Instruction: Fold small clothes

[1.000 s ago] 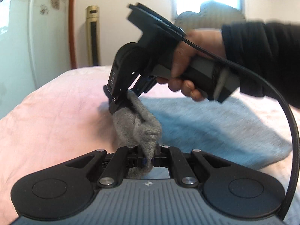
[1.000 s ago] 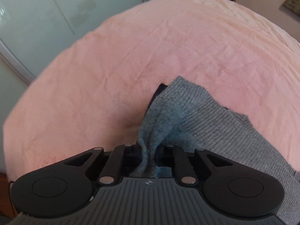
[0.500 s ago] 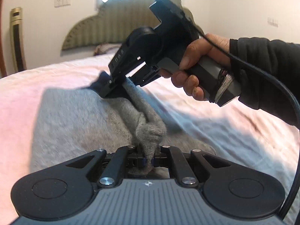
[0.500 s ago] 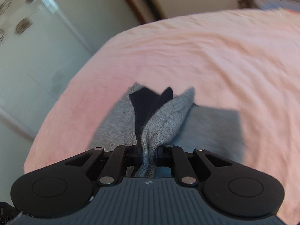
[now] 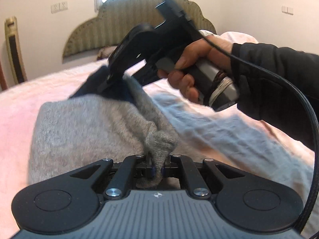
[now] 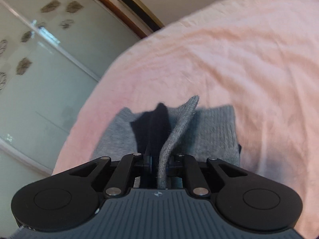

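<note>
A small grey knit garment (image 5: 85,123) with a dark navy part (image 5: 93,83) lies spread on the pink bed. My left gripper (image 5: 157,169) is shut on a bunched grey edge of it at the near side. In the left wrist view my right gripper (image 5: 111,79) pinches the far edge where grey meets navy, with a hand (image 5: 191,63) around its handle. In the right wrist view my right gripper (image 6: 159,165) is shut on a raised grey fold (image 6: 179,123) next to the navy part (image 6: 153,127); the flat grey body (image 6: 215,131) lies under it.
The pink bedspread (image 6: 229,55) covers the whole bed. An olive padded headboard (image 5: 143,16) stands at the far end by a window. Glass wardrobe doors (image 6: 35,75) run along the bed's side. A black cable (image 5: 307,119) trails from the right gripper.
Both grippers swung across the bed with the garment held between them. It hung bunched a second ago; it lies spread flat on the pink cover now. Little has shifted in the last half second.
</note>
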A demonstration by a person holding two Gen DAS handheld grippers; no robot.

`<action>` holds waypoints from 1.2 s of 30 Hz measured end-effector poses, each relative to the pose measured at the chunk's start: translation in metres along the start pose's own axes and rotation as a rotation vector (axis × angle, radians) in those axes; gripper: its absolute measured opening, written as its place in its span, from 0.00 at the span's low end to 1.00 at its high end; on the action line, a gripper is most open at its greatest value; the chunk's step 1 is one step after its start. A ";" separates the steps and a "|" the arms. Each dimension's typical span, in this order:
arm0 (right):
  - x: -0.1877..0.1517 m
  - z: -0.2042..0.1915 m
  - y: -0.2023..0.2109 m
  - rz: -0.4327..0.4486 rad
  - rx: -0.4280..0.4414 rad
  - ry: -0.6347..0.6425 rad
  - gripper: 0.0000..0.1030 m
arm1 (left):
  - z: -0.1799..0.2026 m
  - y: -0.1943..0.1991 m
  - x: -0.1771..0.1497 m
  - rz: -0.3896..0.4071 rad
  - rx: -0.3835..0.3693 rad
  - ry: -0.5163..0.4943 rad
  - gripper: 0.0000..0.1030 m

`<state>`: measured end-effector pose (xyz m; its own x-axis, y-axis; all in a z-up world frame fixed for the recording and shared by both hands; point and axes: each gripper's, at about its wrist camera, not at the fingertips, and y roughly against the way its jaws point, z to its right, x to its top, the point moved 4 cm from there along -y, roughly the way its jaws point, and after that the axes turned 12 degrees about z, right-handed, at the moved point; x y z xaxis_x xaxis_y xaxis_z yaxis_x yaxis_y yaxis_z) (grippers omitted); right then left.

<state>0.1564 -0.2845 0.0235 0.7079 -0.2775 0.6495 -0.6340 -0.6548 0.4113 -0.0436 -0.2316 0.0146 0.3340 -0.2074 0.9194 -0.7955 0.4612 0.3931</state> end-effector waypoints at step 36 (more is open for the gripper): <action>-0.036 0.072 0.021 0.180 -0.049 -0.255 0.27 | -0.217 -0.066 0.015 -0.061 0.067 0.543 0.30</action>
<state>0.1396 -0.3391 -0.0370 0.6340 -0.5573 0.5361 -0.7662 -0.5464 0.3382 0.1237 -0.0781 0.0051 0.5795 0.2514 0.7752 -0.7909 0.4031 0.4605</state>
